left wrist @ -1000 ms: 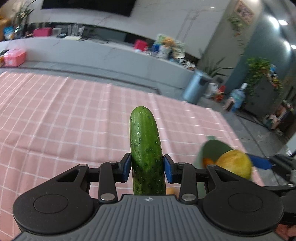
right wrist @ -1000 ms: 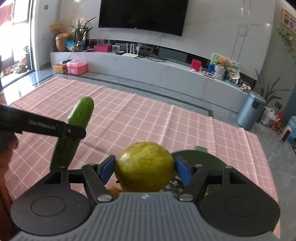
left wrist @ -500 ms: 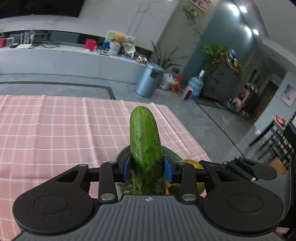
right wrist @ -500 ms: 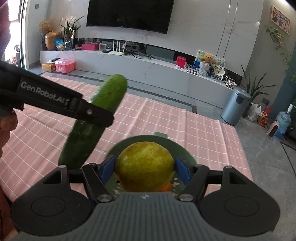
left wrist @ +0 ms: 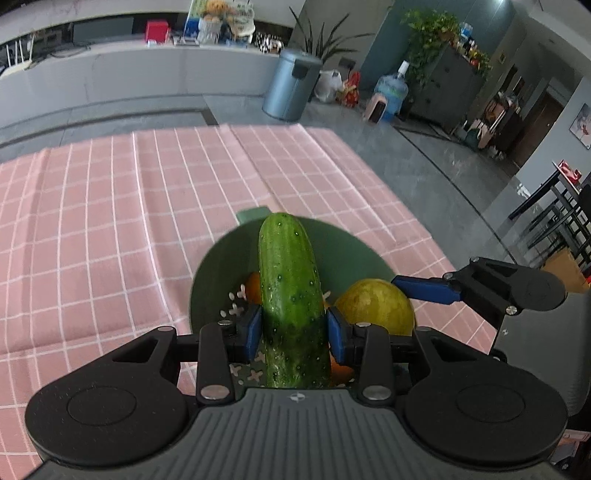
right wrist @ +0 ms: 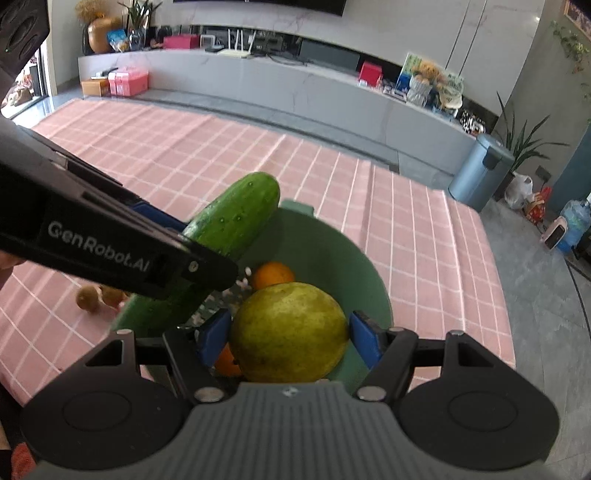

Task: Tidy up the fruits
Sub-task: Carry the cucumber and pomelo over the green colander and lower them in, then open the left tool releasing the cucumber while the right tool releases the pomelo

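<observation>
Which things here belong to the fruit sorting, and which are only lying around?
Job: cucumber in left gripper; yellow-green fruit in right gripper; green bowl; orange; brown fruits on cloth.
Not job: bin; water bottle; pink boxes.

Home living room: TV console [right wrist: 258,74], houseplants [left wrist: 428,33].

A dark green, pale-speckled cucumber [left wrist: 291,295], a yellow-green round fruit [right wrist: 290,332], a muted green plastic basket [right wrist: 354,266], a pink white-gridded tablecloth [left wrist: 110,229].

Glossy, bumpy cucumber [left wrist: 291,295]; matt green basket [right wrist: 332,251]; creased checked cloth [left wrist: 110,221].
</observation>
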`<state>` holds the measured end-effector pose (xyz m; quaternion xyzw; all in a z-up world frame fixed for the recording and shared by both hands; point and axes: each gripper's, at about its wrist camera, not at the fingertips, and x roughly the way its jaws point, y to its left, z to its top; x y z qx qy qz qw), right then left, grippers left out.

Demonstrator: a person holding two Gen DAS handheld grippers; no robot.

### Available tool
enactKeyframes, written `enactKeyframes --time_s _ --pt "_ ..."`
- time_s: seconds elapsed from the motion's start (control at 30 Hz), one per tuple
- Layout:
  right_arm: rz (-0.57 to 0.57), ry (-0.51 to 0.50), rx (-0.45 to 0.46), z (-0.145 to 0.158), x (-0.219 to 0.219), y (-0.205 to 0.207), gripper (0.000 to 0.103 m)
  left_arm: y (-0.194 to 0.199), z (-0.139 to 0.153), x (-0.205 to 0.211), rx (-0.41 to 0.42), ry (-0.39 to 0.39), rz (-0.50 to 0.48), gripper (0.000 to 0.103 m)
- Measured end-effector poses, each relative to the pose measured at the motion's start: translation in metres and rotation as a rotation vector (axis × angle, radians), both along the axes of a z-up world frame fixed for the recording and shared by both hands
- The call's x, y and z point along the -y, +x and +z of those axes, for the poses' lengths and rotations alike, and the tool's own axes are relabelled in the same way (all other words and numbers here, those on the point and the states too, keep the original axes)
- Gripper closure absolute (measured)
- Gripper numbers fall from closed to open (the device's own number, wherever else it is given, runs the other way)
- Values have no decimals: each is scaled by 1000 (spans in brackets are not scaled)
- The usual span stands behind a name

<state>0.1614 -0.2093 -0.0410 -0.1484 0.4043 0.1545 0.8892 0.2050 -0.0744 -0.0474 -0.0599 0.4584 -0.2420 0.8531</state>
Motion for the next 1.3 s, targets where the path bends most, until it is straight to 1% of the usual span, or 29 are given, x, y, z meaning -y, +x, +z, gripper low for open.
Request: enactKeyframes --time_s 0.27,0.33,0.4,0.53,0.67,0.8,0.9,1.0,1.03,1.13,1.17,1.2,1.3 --pt "-11 -14 -27 -20 3 15 36 10 -22 6 -82 -16 -19 61" --pt "-10 -22 -33 -23 4 18 36 10 -26 9 -87 -7 -17 61" --pt "-4 -39 -18 -25 3 18 36 10 -29 9 -86 10 -12 61" --pt "-1 -37 -12 -26 6 19 36 10 -29 7 -83 5 -22 61" --pt "4 -46 -10 -26 5 17 36 6 -27 8 -69 23 -26 59" --pt "18 -87 42 -20 0 13 35 2 -22 6 -54 25 -26 46" --pt "16 -92 49 -15 -1 13 35 1 -17 4 -46 20 -13 40" --pt "10 -93 60 -10 -2 9 34 -4 -7 -2 -26 21 4 39" --pt "5 -97 69 -8 -3 8 31 -6 -3 -4 -17 21 5 38" --pt "-19 -94 105 1 -4 -1 30 -17 11 -10 33 35 13 36" --pt "-30 -87 117 4 -5 -5 29 -21 16 -11 48 45 12 36" --pt "-42 -77 128 7 -5 -8 26 -25 20 -12 60 54 9 36" --pt "-74 -36 159 18 -9 -23 25 -40 33 -19 102 89 2 36"
